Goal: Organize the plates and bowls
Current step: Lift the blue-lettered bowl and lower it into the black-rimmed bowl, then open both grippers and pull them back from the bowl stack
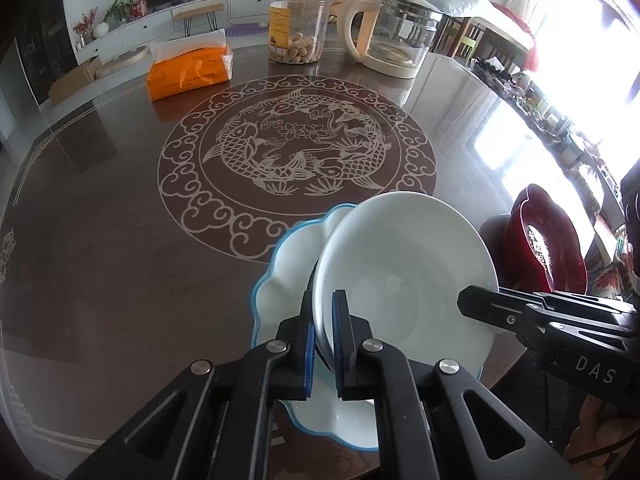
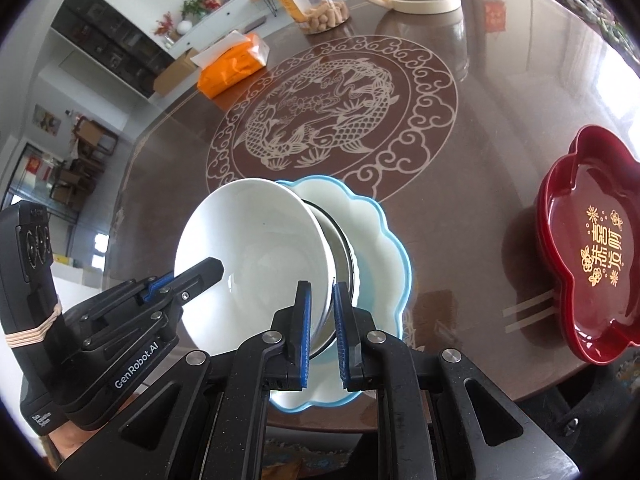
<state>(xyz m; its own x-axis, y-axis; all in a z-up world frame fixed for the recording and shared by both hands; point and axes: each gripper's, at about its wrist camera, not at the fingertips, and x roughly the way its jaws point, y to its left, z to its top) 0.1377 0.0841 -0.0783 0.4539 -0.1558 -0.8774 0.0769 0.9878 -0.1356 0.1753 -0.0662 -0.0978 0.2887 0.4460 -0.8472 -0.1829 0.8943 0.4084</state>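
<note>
The white bowl [image 1: 400,280] is tilted over the blue-rimmed plate [image 1: 288,264] near the tabletop's [image 1: 120,220] front edge, its rim pinched on one side by the left claw [image 1: 323,336]. On the opposite side a rim is clamped by the right claw [image 2: 322,320]. The red tray [image 2: 592,256] is seen well apart to the right.

left gripper [image 1: 323,320] jaws narrowly parted (something pinched between), right gripper [image 2: 322,312] likewise, both angled inward
</note>
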